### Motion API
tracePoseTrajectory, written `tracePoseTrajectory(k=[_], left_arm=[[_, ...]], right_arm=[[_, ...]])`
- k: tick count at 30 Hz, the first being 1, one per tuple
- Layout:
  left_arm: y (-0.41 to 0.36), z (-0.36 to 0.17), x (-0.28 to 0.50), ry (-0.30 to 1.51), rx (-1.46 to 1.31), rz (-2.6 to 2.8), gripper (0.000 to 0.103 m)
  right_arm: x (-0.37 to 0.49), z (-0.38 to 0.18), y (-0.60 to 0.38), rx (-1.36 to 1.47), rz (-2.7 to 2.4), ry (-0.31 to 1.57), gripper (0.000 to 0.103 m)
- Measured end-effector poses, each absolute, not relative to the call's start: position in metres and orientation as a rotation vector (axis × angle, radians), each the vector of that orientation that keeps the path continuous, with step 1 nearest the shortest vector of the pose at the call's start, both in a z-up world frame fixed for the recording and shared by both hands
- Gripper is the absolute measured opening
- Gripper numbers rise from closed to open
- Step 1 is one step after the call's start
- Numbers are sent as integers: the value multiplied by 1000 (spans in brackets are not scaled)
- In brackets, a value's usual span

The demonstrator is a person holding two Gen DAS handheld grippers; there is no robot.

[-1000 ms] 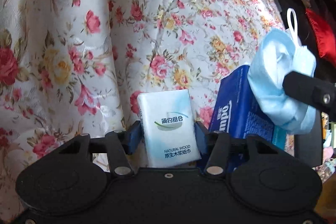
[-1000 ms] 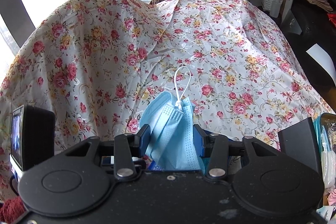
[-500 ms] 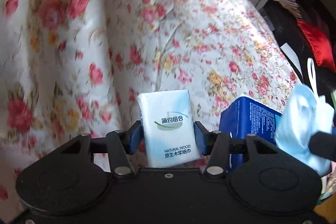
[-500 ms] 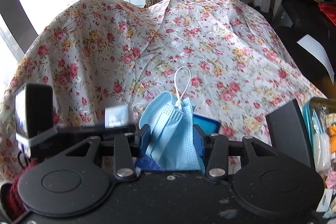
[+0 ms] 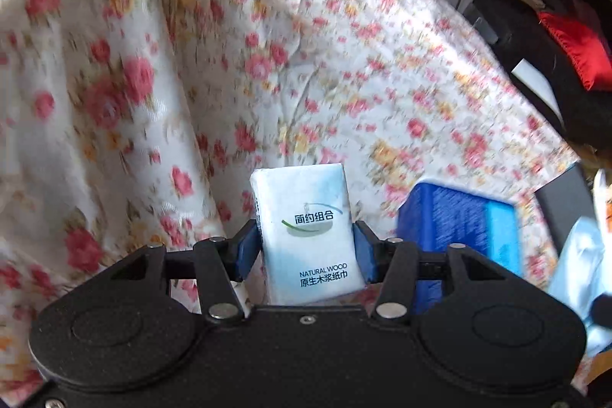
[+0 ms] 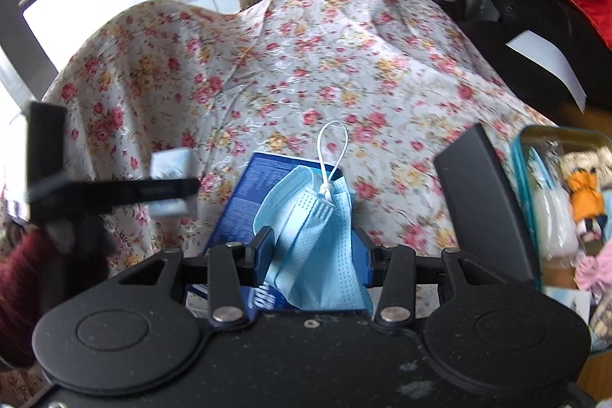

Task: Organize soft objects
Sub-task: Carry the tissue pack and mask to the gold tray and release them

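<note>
Holding now: two soft things, one in each claw.
Left claw (image 5: pixel 306 251): pinching one white tissue pack (image 5: pixel 308 232) upright between its blue pads, above the floral cloth (image 5: pixel 191 83).
Right claw (image 6: pixel 315 255): pinching one light-blue face mask (image 6: pixel 317 247), folded, its single white ear loop (image 6: pixel 332 151) standing up.
Blue box (image 6: pixel 248 194): one, lying on the cloth-covered table just beyond the mask, to the right of the tissue pack in the left view.
Container (image 6: pixel 550 194): one teal-rimmed bin at the right edge, holding several soft items; count unclear.
</note>
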State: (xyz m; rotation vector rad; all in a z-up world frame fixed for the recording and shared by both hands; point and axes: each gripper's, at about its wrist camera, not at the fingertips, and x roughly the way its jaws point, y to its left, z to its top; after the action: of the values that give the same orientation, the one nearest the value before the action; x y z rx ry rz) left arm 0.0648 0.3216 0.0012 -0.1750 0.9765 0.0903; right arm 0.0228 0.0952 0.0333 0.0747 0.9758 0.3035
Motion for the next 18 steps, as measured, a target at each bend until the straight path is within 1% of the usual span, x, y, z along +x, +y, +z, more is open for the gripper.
tracePoseTrajectory(k=[7, 18], left_arm=[[285, 36, 61, 989, -187, 30, 50], [179, 60, 71, 1013, -163, -112, 50]], right_arm=[[14, 34, 53, 131, 248, 964, 42], [5, 44, -29, 162, 86, 885, 42]])
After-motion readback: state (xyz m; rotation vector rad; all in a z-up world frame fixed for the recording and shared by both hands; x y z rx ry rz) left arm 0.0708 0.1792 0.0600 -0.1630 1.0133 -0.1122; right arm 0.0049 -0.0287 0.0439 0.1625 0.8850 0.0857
